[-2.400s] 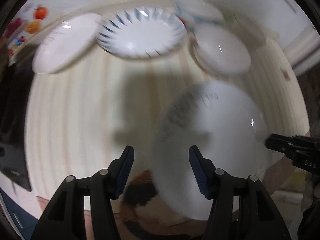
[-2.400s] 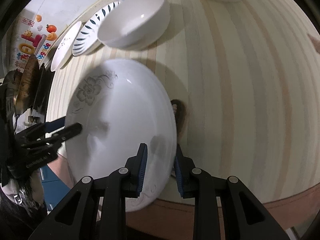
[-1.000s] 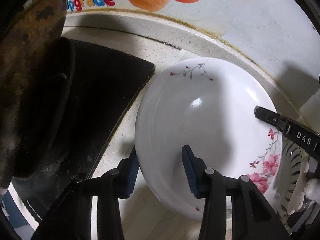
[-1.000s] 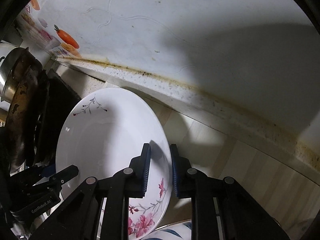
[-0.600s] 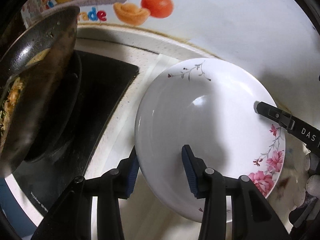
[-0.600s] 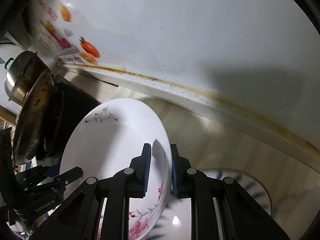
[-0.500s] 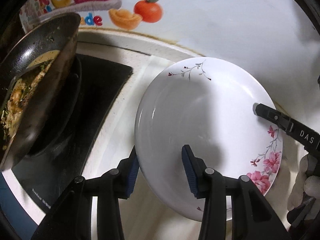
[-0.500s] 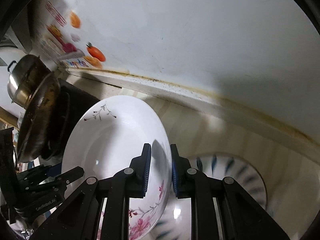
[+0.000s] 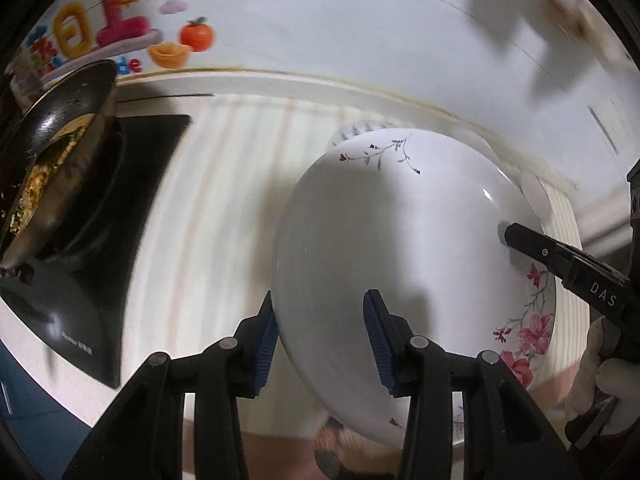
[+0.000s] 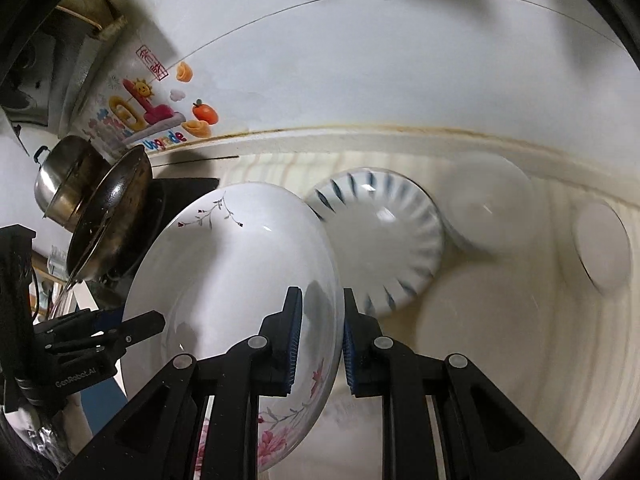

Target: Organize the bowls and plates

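Both grippers hold one white plate with pink flowers (image 9: 400,240), lifted above the pale wooden counter. My left gripper (image 9: 320,336) is shut on its near left rim. My right gripper (image 10: 318,336) is shut on its right rim, also seen in the left wrist view (image 9: 508,236). The same plate fills the left of the right wrist view (image 10: 232,264). Behind it on the counter lie a blue-striped plate (image 10: 384,240), a white bowl (image 10: 488,208) and a small white dish (image 10: 600,248). The striped plate's rim peeks out behind the flowered plate (image 9: 356,130).
A black stove (image 9: 120,208) with a dirty frying pan (image 9: 52,160) stands at the left. A steel pot (image 10: 60,184) sits behind the pan. A white wall with colourful stickers (image 10: 152,120) backs the counter.
Both grippers have carried the flowered plate away from the wall and stove, rightward and back. The striped plate, the bowl and the small dish have come into view.
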A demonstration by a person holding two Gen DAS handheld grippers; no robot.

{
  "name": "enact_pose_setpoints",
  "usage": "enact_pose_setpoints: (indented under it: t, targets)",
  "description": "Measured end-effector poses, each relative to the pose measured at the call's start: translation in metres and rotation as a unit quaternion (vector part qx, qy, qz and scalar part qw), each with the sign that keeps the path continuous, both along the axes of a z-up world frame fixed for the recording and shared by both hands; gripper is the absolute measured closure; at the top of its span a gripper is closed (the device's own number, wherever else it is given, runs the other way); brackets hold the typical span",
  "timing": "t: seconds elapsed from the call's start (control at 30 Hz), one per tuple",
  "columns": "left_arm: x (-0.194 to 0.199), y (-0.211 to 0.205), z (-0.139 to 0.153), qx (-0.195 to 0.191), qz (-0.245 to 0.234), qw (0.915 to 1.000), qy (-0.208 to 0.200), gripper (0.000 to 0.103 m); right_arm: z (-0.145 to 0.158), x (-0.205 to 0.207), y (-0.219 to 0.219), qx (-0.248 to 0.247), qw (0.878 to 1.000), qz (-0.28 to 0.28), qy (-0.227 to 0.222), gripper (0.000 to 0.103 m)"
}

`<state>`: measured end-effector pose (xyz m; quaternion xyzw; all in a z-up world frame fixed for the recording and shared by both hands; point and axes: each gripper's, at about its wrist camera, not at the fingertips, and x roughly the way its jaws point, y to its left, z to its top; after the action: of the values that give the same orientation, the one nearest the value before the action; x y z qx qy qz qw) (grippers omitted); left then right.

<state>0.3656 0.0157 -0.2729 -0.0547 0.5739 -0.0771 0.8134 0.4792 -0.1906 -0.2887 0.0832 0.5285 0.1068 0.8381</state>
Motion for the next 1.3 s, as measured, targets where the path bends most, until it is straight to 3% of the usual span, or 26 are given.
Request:
enact_pose_setpoints:
  t: [0.27, 0.53, 0.8, 1.3]
  targets:
    - [-0.036, -0.046, -0.033, 0.009, -0.063, 0.9969, 0.045, 0.064, -0.009, -0.101, -0.054, -0.008, 0.999, -0.045, 0.013, 0.083]
    - [-0.057, -0.086, -0.065, 0.041, -0.108, 0.99, 0.081, 0.064, -0.06, -0.152, -0.093, 0.005, 0.994, -0.086, 0.067, 0.083]
    - [-0.058, -0.102, -0.089, 0.065, -0.127, 0.9831, 0.115, 0.064, -0.089, -0.159, -0.112, 0.019, 0.99, -0.103, 0.091, 0.083]
    - [-0.062, -0.125, -0.105, 0.083, -0.142, 0.9774, 0.132, 0.064, -0.098, -0.135, -0.126, 0.012, 0.989, -0.103, 0.107, 0.083]
